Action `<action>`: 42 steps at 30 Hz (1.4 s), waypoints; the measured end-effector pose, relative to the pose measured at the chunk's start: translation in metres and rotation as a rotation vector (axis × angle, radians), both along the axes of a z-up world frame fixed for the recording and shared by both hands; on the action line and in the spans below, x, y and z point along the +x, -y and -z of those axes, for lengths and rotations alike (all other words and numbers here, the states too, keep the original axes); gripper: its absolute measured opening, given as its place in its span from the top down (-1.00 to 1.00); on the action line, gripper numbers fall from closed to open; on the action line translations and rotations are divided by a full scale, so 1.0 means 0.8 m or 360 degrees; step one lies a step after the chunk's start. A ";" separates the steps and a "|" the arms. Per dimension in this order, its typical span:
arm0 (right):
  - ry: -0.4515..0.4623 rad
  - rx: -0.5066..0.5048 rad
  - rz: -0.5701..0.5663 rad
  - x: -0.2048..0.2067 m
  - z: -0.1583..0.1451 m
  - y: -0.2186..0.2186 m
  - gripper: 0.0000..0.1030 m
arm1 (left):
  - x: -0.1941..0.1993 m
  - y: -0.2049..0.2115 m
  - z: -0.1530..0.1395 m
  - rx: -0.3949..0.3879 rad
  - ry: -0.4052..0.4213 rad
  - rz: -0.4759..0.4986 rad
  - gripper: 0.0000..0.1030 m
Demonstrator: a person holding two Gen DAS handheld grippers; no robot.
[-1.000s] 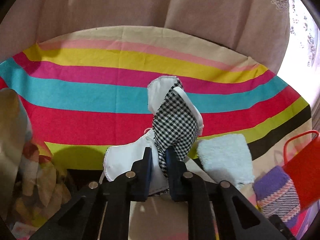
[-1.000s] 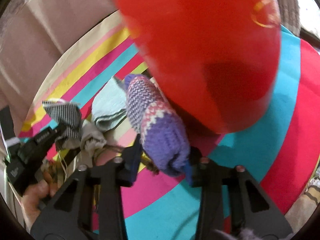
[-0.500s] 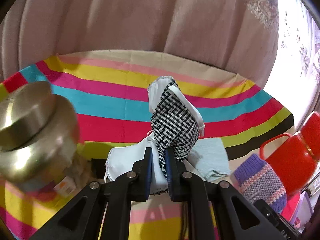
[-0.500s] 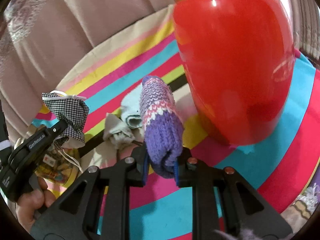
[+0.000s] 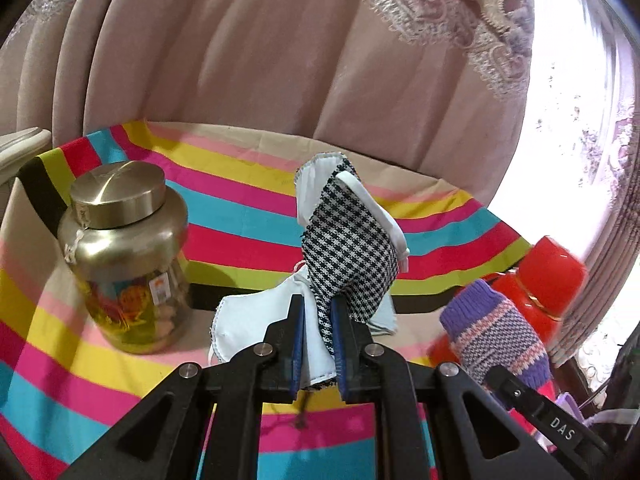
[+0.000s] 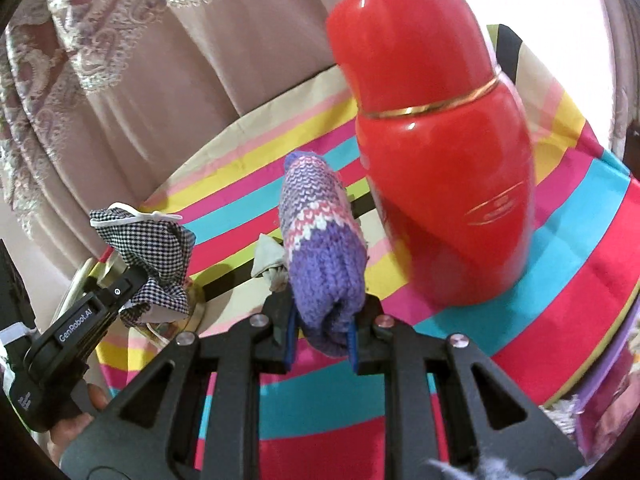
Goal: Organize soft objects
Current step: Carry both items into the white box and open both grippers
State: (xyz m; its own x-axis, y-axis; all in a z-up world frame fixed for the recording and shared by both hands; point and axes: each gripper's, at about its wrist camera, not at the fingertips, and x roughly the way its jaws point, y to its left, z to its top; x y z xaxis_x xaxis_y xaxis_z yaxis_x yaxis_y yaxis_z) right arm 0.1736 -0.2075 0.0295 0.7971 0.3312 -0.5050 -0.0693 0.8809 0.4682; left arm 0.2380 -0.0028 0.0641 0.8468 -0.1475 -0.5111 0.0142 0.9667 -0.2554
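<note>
- the checked mask (image 5: pixel 352 248) is clamped in the left gripper (image 5: pixel 318 344), now lifted clear beside the red flask (image 5: pixel 548 292).
- the knitted sock (image 6: pixel 320 256), loose a second ago, is pinched by the right gripper (image 6: pixel 322 332); both seem ready for sorting.

You can't see the lower end of the checked mask (image 5: pixel 352 256): it's buried btwn the left gripper (image 5: pixel 319 344) pads, and the white mask (image 5: pixel 256 316) behind it is partly covered by the gripper's frame. The pale blue cloth (image 5: pixel 384 316) shows only as a sliver past the checked mask. In your right wrist view the knit sock (image 6: pixel 320 248) blocks most of the grey cloth (image 6: pixel 268 260), so its shape can't be told. The gold-lidded jar (image 6: pixel 108 276) is nearly all hidden behind the left gripper there. The red flask (image 5: pixel 552 288) is motion-blurred, its base covered by the sock; logo text illegible. Your hand (image 6: pixel 76 420) is cut off at the frame edge.
</note>
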 end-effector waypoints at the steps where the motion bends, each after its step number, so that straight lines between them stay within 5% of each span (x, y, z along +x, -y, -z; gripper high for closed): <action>1: 0.0013 -0.0008 -0.0006 -0.009 -0.004 0.007 0.57 | -0.007 0.004 -0.003 -0.0009 0.0006 0.0008 0.73; 16: 0.0076 -0.0145 0.0136 -0.089 -0.032 0.137 0.57 | -0.094 0.111 -0.040 -0.0107 0.0084 0.0334 0.73; 31: -0.0254 -0.0304 0.0531 -0.142 0.019 0.335 0.57 | -0.128 0.274 -0.031 -0.0157 -0.0070 0.0871 0.73; 42: -0.0359 -0.0333 0.0593 -0.137 0.029 0.374 0.50 | -0.131 0.367 -0.008 -0.0105 -0.0237 0.1176 0.72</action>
